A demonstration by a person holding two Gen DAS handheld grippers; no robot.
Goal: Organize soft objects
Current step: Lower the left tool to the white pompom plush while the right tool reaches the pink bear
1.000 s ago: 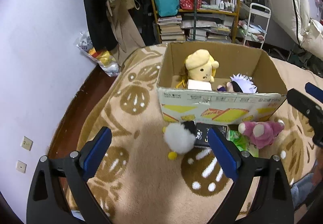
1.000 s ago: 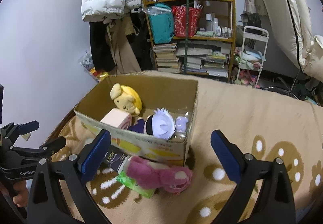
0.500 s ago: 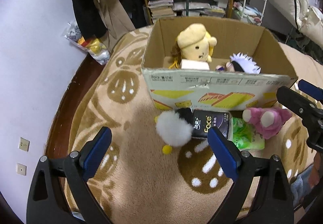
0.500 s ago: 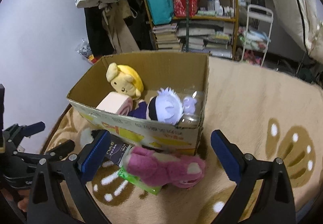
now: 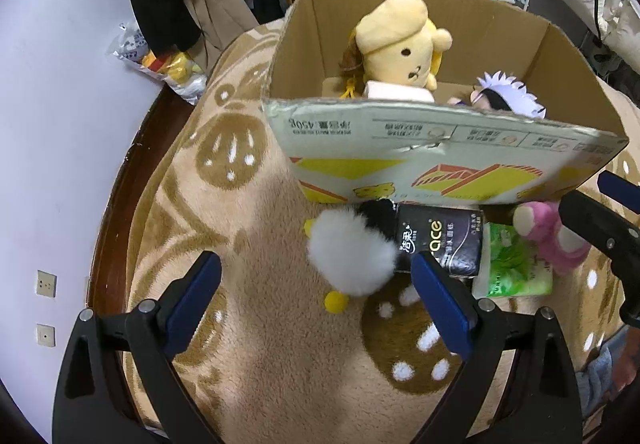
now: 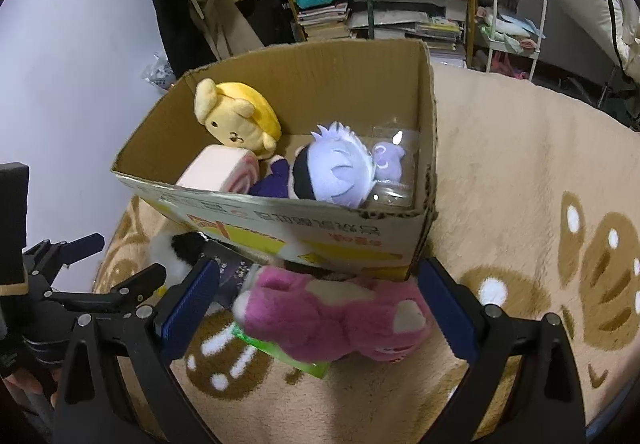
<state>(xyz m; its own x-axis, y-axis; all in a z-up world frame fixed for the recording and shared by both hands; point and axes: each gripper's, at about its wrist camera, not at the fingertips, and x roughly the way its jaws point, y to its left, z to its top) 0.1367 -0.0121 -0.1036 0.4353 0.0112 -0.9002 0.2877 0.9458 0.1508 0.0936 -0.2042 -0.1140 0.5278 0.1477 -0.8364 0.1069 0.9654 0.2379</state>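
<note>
Right wrist view — open right gripper [image 6: 318, 308] frames pink plush [image 6: 340, 318].

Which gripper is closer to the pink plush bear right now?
Right. The right gripper has its open jaws either side of the pink plush bear, not pressing it. The left gripper sits off to the bear's side, over the white fluffy toy.
</note>
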